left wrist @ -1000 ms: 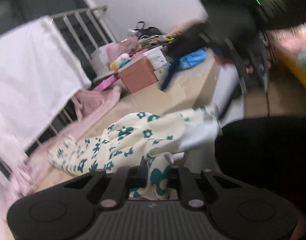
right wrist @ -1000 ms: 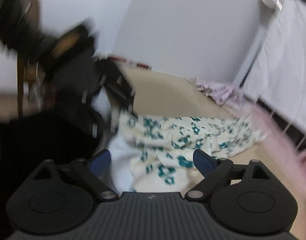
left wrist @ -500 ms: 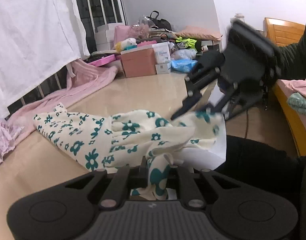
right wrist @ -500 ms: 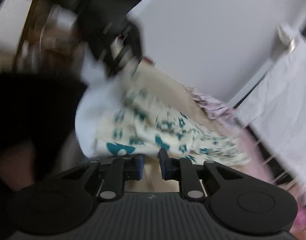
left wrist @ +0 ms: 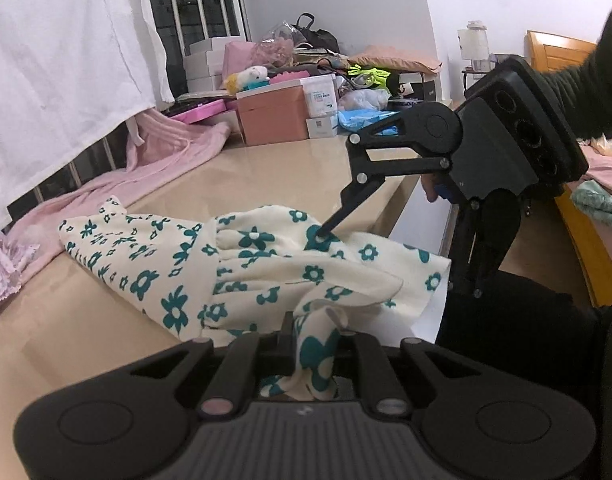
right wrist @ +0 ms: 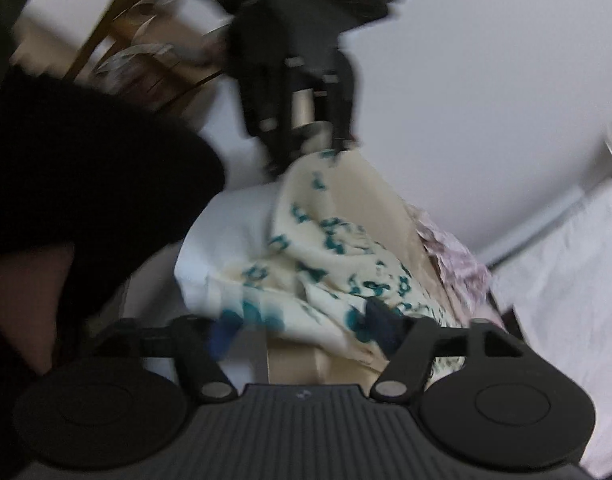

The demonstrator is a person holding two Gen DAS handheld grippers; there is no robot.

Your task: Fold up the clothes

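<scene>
Over by the near edge of the desk is where the flower-print garment lies, partly bunched, one end trailing toward the pink cloth along the railing side. My left hand-held gripper is clenched on a tuck of the garment's near corner. My right hand-held gripper has just been opening: its jaws stand apart with one fingertip touching the fabric on top and the other down past the desk edge, so nothing's pinched there yet. I'd say I'm setting up a fold, one corner held and the second grab pending. Next move probably needs the right jaws to close on that far hem, then both lift together. Plenty of bare desk beyond the garment toward the pink box; the near side is tight, with cloth hanging over the edge.
</scene>
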